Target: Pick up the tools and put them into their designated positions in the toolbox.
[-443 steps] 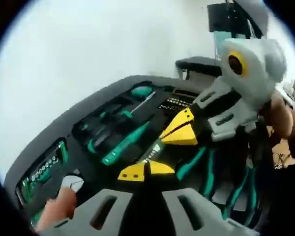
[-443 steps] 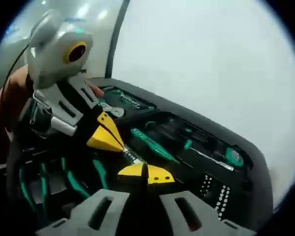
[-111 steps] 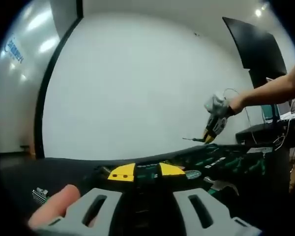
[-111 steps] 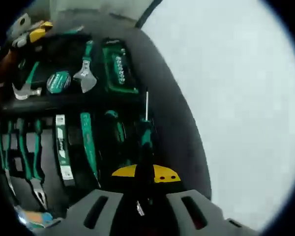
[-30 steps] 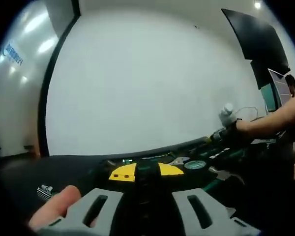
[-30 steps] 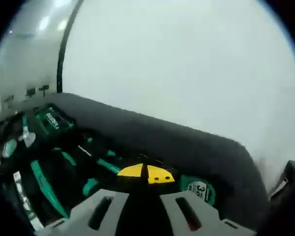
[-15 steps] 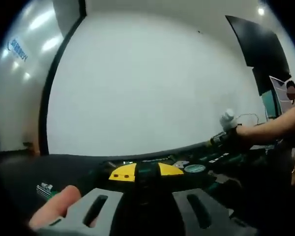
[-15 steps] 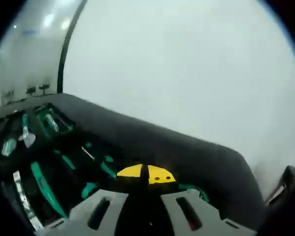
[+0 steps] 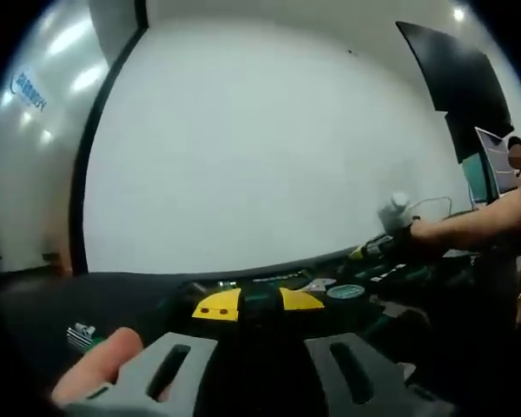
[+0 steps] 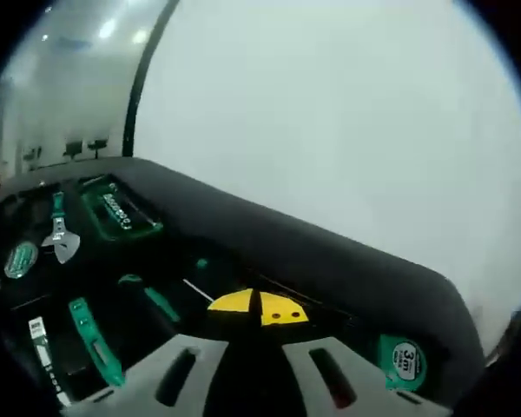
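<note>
In the right gripper view, an adjustable wrench and a green bit case lie in the toolbox at its left end; a screwdriver sits mid-tray, a tape measure at the right corner. The right gripper has its yellow tips together, holding nothing. In the left gripper view, the left gripper stands slightly parted, empty.

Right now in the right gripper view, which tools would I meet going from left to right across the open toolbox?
Round green disc-shaped tool → silver adjustable wrench with green handle → green rectangular bit case → right gripper's closed yellow tips → round green tape measure marked 3m.
</note>
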Action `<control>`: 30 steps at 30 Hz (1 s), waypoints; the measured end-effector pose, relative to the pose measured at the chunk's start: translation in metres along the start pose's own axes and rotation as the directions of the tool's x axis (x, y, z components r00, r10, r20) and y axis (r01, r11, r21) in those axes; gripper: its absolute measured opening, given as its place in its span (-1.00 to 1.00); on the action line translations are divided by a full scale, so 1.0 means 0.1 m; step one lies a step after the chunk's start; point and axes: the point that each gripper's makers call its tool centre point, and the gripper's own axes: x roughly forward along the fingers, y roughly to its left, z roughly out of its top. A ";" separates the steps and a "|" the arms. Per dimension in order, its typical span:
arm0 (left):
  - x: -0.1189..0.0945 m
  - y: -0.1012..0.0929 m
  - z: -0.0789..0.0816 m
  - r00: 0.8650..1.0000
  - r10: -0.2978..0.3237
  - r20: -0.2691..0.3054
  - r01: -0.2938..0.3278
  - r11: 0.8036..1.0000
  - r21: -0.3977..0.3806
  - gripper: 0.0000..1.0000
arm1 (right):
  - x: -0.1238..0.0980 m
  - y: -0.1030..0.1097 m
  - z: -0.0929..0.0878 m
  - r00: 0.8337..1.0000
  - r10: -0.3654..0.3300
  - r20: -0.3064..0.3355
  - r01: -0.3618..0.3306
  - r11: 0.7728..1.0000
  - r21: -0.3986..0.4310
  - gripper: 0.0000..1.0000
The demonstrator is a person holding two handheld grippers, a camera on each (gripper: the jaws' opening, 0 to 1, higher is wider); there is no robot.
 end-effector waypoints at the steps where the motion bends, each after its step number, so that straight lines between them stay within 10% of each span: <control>1: 0.00 0.00 0.00 1.000 0.000 -0.003 0.000 1.000 0.001 -0.71 | -0.09 -0.07 0.01 1.000 -0.024 -0.016 0.022 0.998 -0.067 -1.00; 5: 0.00 0.02 -0.01 1.000 0.001 -0.009 -0.001 1.000 0.000 -0.71 | -0.32 -0.82 0.28 0.963 -0.265 0.053 0.235 0.918 0.320 -1.00; 10: 0.02 0.02 -0.04 1.000 0.007 -0.025 -0.006 1.000 0.009 -0.71 | -0.18 -0.81 -0.14 0.971 -0.227 -0.075 0.239 0.920 0.310 -1.00; 12: 0.02 -0.01 -0.06 0.999 0.008 -0.038 -0.007 1.000 0.025 -0.71 | -0.20 -0.94 -0.19 0.950 -0.290 -0.115 0.310 0.914 0.261 -1.00; 15: 0.03 -0.01 -0.07 0.999 0.009 -0.048 -0.007 0.999 0.040 -0.72 | -0.14 -0.72 -0.30 0.967 -0.194 -0.167 0.232 0.939 0.253 -1.00; 22: 0.14 -0.13 0.09 0.999 -0.012 -0.031 0.014 0.999 0.042 -0.74 | -0.13 -0.61 -0.20 0.978 -0.181 -0.107 0.204 0.943 0.265 -1.00; 24: 0.33 -0.29 0.10 0.995 -0.027 -0.097 0.027 1.000 -0.006 -0.74 | -0.24 -0.74 -0.16 0.969 -0.226 -0.096 0.245 0.912 0.328 -1.00; 27: 0.74 -0.66 0.35 0.988 -0.071 -0.134 0.083 0.993 0.083 -0.74 | -0.32 -0.93 -0.07 0.954 -0.290 -0.071 0.290 0.957 -0.015 -1.00; 30: 1.19 -1.02 0.52 0.972 -0.154 -0.176 0.162 0.986 0.031 -0.74 | -0.12 -0.65 -0.17 0.987 -0.120 -0.107 0.134 0.980 0.146 -1.00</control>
